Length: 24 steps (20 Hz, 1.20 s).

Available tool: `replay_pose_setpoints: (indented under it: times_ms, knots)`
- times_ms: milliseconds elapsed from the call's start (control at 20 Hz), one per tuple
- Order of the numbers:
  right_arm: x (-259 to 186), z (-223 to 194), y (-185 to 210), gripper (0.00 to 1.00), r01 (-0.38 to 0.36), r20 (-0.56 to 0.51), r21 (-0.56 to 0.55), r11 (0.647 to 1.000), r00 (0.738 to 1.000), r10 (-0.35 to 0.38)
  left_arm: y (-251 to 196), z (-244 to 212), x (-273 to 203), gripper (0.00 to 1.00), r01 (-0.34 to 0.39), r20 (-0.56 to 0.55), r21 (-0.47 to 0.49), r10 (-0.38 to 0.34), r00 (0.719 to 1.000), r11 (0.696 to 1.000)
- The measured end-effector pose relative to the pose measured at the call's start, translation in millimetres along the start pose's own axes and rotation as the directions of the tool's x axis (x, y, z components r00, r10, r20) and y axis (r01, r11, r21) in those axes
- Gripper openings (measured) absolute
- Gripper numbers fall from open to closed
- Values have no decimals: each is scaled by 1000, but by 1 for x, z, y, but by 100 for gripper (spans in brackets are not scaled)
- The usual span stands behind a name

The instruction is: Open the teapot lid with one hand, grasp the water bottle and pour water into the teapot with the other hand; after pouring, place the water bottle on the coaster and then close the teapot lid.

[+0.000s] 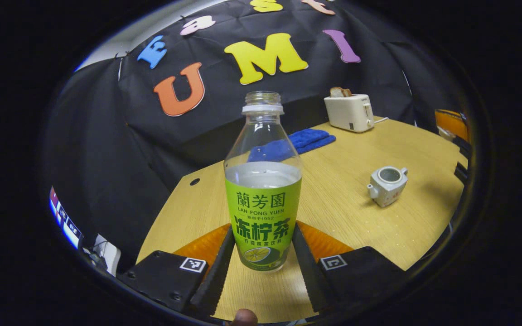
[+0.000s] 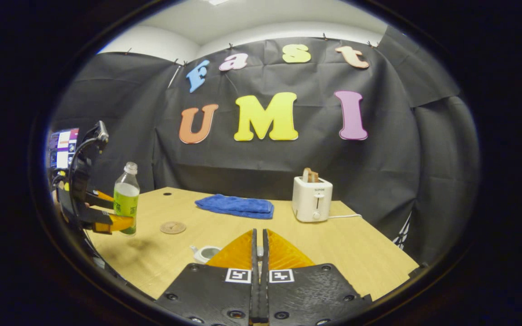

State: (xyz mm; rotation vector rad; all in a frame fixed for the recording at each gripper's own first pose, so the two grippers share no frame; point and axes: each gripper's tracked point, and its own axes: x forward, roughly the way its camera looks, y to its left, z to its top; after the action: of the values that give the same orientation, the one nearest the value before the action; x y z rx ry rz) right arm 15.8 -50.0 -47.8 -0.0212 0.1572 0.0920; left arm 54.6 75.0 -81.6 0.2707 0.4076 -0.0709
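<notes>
A clear, capless water bottle point(image 1: 263, 181) with a green label stands upright between my left gripper's point(image 1: 263, 258) fingers, which press on its lower sides. In the right gripper view the bottle point(image 2: 126, 197) hangs a little above the table's left end, held by the left gripper point(image 2: 109, 213), with its shadow beneath. The white teapot point(image 1: 388, 183) sits lidless on the table to the bottle's right. My right gripper point(image 2: 259, 244) is shut above the teapot point(image 2: 206, 252); a small pale piece, seemingly the lid's knob, shows between its fingers. A round coaster point(image 2: 173, 227) lies near the bottle.
A white toaster point(image 2: 311, 199) with bread stands at the back of the wooden table point(image 2: 356, 253), its cord trailing right. A folded blue cloth point(image 2: 236, 206) lies left of it. A small hole point(image 1: 194, 181) marks the table's far left corner.
</notes>
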Motion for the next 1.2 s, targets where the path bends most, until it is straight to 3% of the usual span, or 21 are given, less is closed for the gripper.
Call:
replay_pose_setpoints:
  times_ms: [200, 350, 700, 1200]
  knots:
    - [-1, 4, 4, 2, 6, 8, -16, 1000, 1000, -6, 19, 24, 16, 76, -17, 83, -100, 25, 996, 995]
    - [1, 4, 4, 0, 13, 6, -18, 1000, 1000, -13, 20, 38, 37, 76, 10, 136, -178, 15, 991, 984]
    - [7, -3, -9, 2, 50, -14, -15, 999, 999, -50, 16, 53, 99, 76, 66, 226, -246, -9, 974, 967]
    - [27, -20, -12, 0, 57, -65, -12, 998, 996, -58, 9, 25, 146, 77, 73, 164, -275, -28, 986, 959]
